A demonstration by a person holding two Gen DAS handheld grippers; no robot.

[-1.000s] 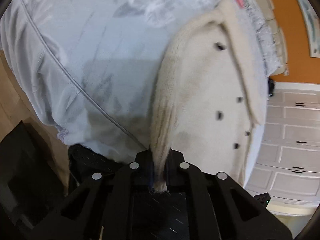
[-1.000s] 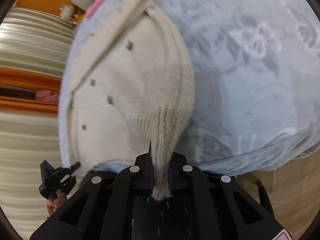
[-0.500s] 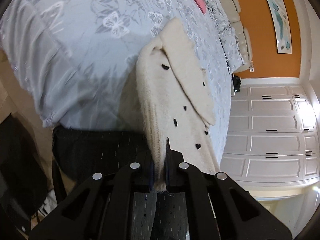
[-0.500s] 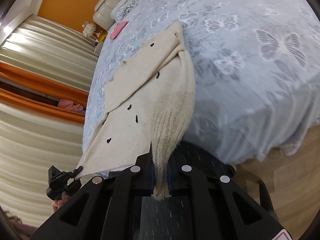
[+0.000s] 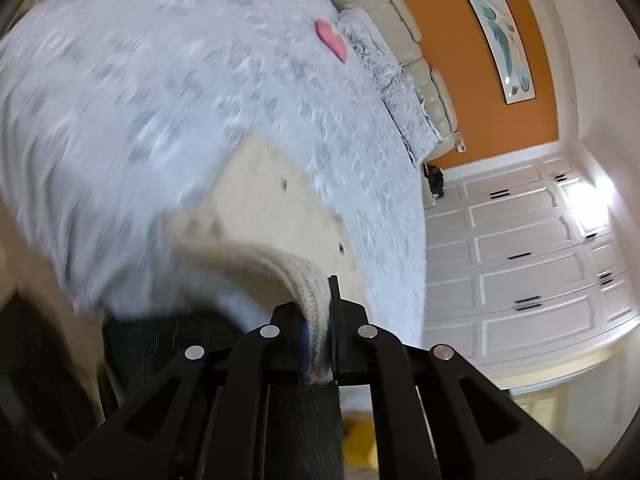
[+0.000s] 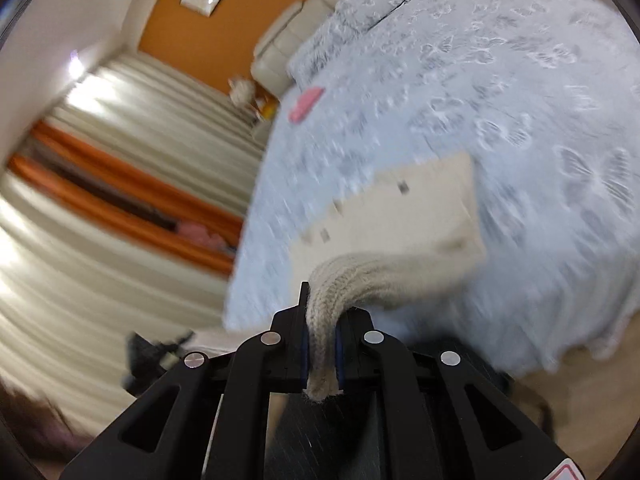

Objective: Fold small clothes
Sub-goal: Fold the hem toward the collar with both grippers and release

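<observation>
above the bed [image 5: 160, 100], each hand-held gripper [image 5: 318, 344] [image 6: 322, 344] clamped on the cream cardigan [image 6: 420, 208]

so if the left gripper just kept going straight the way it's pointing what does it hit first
Most likely the cream knit sweater it is already shut on, which hangs ahead of the left gripper onto the blue bedspread. The bed lies right behind it. Motion blur makes the depth uncertain.

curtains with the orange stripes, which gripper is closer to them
Left. In the right wrist view the left gripper shows on the curtains' side; the right gripper sits farther from them. Both are shut on the cream cardigan.
</observation>
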